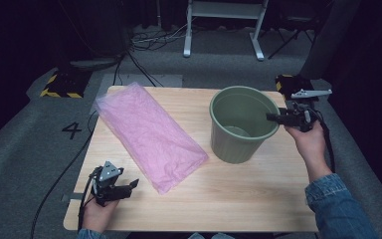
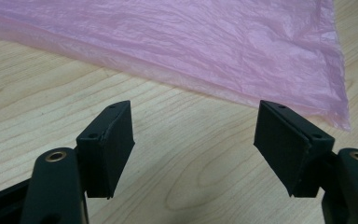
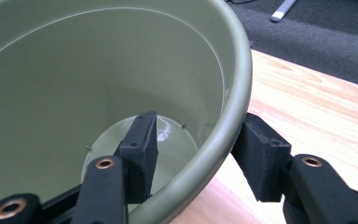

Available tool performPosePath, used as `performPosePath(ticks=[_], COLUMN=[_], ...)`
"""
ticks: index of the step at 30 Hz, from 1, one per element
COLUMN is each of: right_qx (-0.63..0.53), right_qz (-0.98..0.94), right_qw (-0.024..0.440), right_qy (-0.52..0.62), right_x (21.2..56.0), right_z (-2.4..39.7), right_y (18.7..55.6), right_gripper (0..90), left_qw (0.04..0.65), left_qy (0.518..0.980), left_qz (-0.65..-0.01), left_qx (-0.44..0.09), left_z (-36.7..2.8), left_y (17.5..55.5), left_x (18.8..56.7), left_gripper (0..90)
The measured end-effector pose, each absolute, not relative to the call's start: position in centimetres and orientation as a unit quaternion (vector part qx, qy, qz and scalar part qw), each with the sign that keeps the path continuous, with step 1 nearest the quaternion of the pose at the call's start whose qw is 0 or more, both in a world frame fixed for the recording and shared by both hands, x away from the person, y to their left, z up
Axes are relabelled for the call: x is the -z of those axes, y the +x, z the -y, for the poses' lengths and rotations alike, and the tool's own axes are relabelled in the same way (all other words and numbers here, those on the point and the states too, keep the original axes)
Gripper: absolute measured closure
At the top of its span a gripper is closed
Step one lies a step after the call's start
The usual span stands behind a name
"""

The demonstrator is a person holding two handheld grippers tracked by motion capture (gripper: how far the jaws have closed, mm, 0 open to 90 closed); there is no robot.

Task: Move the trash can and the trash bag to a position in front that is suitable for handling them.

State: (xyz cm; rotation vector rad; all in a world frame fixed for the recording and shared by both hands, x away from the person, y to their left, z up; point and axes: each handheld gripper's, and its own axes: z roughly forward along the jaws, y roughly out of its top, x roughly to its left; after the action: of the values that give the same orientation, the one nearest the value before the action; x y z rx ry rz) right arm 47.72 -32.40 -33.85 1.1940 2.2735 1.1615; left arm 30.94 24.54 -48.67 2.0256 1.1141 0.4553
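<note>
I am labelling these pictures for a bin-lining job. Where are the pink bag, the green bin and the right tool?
pink bag (image 1: 149,134): high view, middle of the flat sheet.
green bin (image 1: 235,149): high view, outer wall, front.
right tool (image 3: 193,144): right gripper view, between its tips, astride the rim.

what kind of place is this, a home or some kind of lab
Probably a lab or recording studio, not a home: grey carpet with a taped number 4, black-and-yellow hazard-striped plates, loose cables on the floor, and a lone wooden table against dark surroundings.

"4" on grey floor
</note>
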Motion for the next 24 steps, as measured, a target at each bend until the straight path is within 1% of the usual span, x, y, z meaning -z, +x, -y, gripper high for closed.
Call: performPosePath(ticks=[12, 16, 17, 24], right_qx=[-0.392, -0.392, -0.396, -0.407], right_qz=[-0.832, -0.839, -0.838, -0.842], right_qw=[0.153, 0.156, 0.157, 0.153], right_qy=[0.362, 0.344, 0.34, 0.318], right_x=[33.6, 33.8, 33.9, 34.1], right_z=[32.1, 31.7, 31.4, 30.4], right_y=[42.3, 40.2, 39.2, 36.8], right_gripper=[48.1, 45.2, 43.5, 43.3], left_qw=[0.382, 0.388, 0.389, 0.384], left_qy=[0.796, 0.79, 0.79, 0.793], left_qz=[-0.433, -0.44, -0.44, -0.438], left_qx=[-0.179, -0.178, -0.177, -0.178], left_z=[-24.0, -24.0, -24.1, -23.9], left_y=[31.5, 31.5, 31.5, 31.4], left_x=[48.5, 48.5, 48.5, 48.4], left_gripper=[28.1, 28.1, 28.1, 28.2])
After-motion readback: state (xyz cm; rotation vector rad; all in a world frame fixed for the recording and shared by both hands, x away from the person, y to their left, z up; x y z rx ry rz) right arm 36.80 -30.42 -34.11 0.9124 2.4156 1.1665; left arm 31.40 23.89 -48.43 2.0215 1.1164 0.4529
